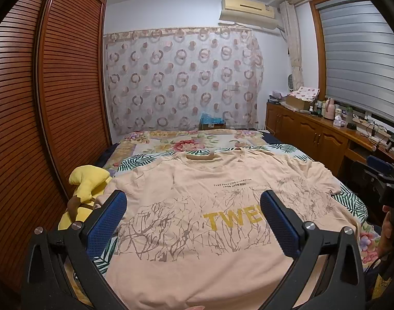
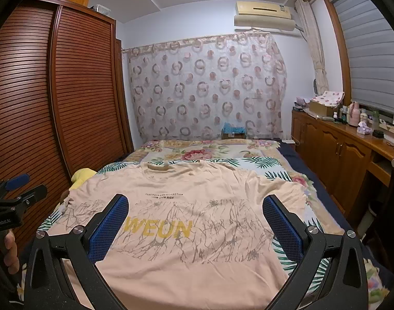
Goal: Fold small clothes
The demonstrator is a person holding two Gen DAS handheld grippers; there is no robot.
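A peach T-shirt [image 1: 197, 206] lies flat, print up, on a leaf-patterned bedspread [image 2: 259, 164]. The left gripper [image 1: 194, 206] and right gripper [image 2: 197, 211] hover above it, jaws wide, holding nothing.

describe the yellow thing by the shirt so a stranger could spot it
Start at the bed, where the peach t-shirt lies flat. Beside its sleeve nearest the slatted wardrobe sits a yellow plush toy, the only bright yellow, stuffed thing there.
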